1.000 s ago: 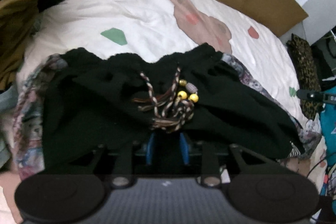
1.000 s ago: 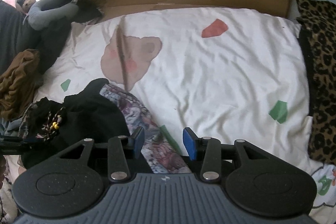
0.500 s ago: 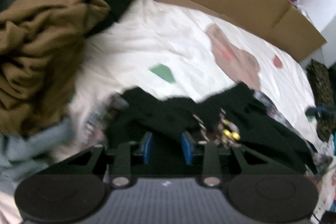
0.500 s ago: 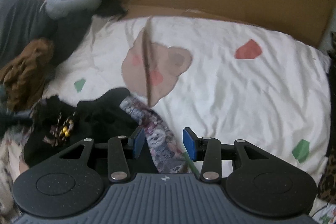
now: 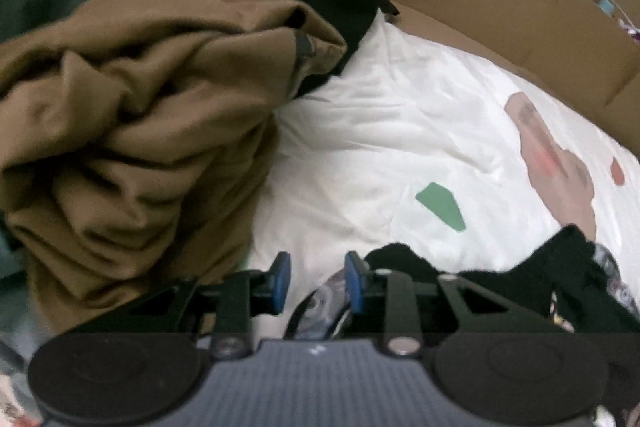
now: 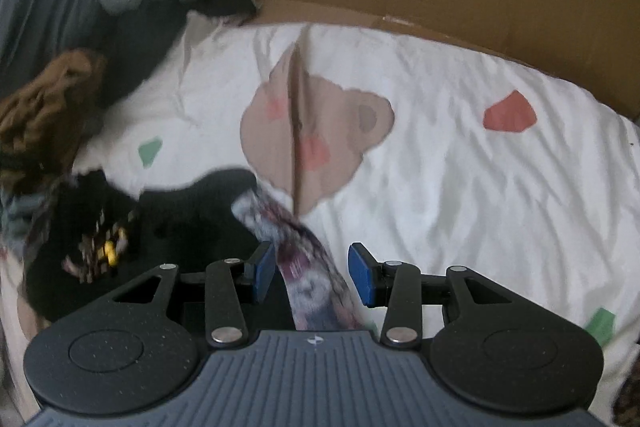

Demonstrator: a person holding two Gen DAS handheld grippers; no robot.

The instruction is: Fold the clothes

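Both claws gape with nothing gripped. One black garment (image 6: pixel 188 211) lies on the bed (image 6: pixel 460 179) just left of the right claw (image 6: pixel 312 273), its patterned edge (image 6: pixel 308 267) running between the pads. One brown garment (image 5: pixel 132 131) heaps left of the left claw (image 5: pixel 318 281).

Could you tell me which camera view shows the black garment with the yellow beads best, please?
The right wrist view: the black garment lies there nearly whole, its yellow beads visible though blurred. The left wrist view catches only its upper edge behind the gripper; no beads show there.
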